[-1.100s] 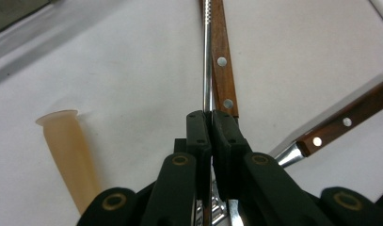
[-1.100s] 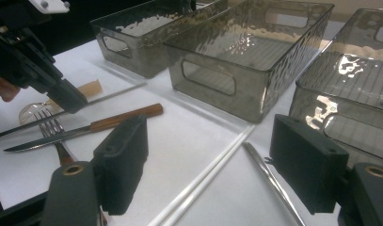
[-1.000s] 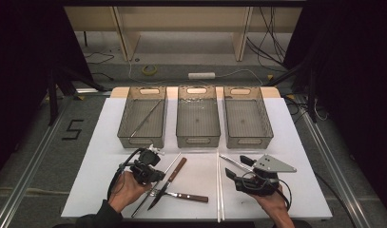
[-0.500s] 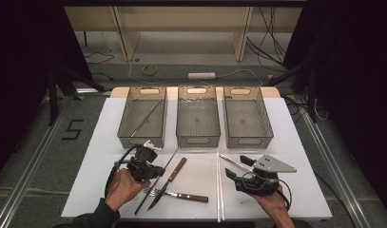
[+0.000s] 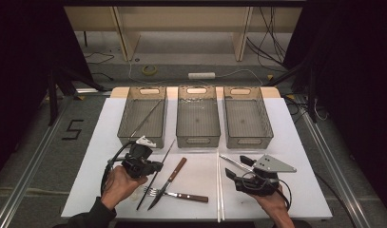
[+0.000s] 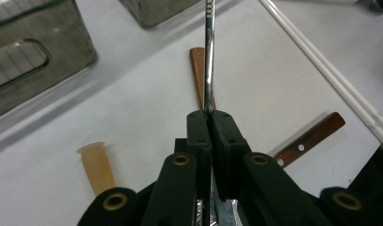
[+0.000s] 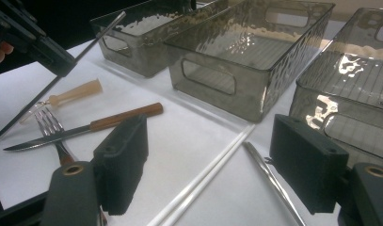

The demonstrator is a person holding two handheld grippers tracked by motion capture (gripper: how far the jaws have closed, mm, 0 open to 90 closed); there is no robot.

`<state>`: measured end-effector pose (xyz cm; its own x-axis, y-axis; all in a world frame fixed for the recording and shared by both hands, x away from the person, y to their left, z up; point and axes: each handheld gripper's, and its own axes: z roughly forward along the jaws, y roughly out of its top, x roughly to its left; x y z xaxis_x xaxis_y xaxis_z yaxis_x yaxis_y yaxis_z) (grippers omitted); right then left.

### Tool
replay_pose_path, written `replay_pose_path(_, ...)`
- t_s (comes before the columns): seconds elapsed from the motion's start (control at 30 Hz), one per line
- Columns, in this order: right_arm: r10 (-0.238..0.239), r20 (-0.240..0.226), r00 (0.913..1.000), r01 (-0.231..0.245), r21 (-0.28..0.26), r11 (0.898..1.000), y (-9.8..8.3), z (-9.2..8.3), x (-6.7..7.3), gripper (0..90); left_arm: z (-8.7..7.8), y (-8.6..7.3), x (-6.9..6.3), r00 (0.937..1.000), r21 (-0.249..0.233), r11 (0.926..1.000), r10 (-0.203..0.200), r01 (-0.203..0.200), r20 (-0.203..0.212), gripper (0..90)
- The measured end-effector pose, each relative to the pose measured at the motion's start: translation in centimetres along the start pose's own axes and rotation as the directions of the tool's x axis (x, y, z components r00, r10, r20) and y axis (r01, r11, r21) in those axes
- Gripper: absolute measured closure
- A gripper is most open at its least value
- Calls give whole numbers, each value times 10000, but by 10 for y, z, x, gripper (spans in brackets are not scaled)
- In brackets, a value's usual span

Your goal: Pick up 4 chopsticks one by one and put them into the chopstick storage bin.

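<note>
High view takes in the whole white table (image 5: 295, 128), with grey floor and a metal rail to either side and pale wooden legs and loose cables beyond its far edge. Three smoky plastic bins (image 5: 198, 121) stand in a row at the far side; the left bin (image 5: 143, 118) holds one long thin rod lying corner to corner. In front of them the person's left hand holds the left gripper (image 5: 155, 167) and the right hand holds the right gripper (image 5: 233, 167), which carries a grey three-cornered plate. A pair of white chopsticks (image 5: 218, 185) lies between the hands, running toward the near edge, and a wooden-handled knife (image 5: 168, 183) crosses a fork (image 5: 174, 194) just right of the left gripper.

Left gripper view settles what the overhead only hints at: the black jaws are pressed together on a slim metal chopstick (image 6: 208, 52), which sticks straight out past them, above the table, over the knife's handle. It also shows a small cream plastic piece (image 6: 98, 165) lying on the table to the left.

Right gripper view shows its own jaws standing wide apart with nothing between them, above the white chopsticks and a second metal stick (image 7: 274, 183) lying on the table near the nearest bin.
</note>
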<state>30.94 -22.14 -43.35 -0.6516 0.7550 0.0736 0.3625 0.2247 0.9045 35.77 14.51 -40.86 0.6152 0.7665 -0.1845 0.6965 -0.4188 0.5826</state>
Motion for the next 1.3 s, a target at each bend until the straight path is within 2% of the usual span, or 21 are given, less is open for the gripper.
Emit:
replay_pose_path(0.13, -2, 9, 10000, 2, -1, 10000, 0, 0, 0, 295, -7, 0, 2, 9999, -319, 9995, -23, 19, -115, 865)
replay_pose_path(0.47, -20, 1, 10000, 20, 26, 10000, 0, 0, 0, 294, -28, 5, 16, 9993, -900, 9953, -358, 351, -60, 865)
replay_pose_path(0.77, 36, 17, 10000, -36, -1, 10000, 0, 0, 0, 294, -45, 16, 38, 9976, -1183, 9906, -686, 685, 36, 864)
replay_pose_path(0.93, 63, 1, 10000, -63, 9, 10000, 0, 0, -1, 295, -50, 28, 52, 9962, -1421, 9861, -874, 862, -19, 865)
replay_pose_path(1.3, 94, -35, 9999, -94, -10, 10000, 0, 0, -2, 294, -54, 65, 81, 9942, -1831, 9788, -1008, 922, -385, 864)
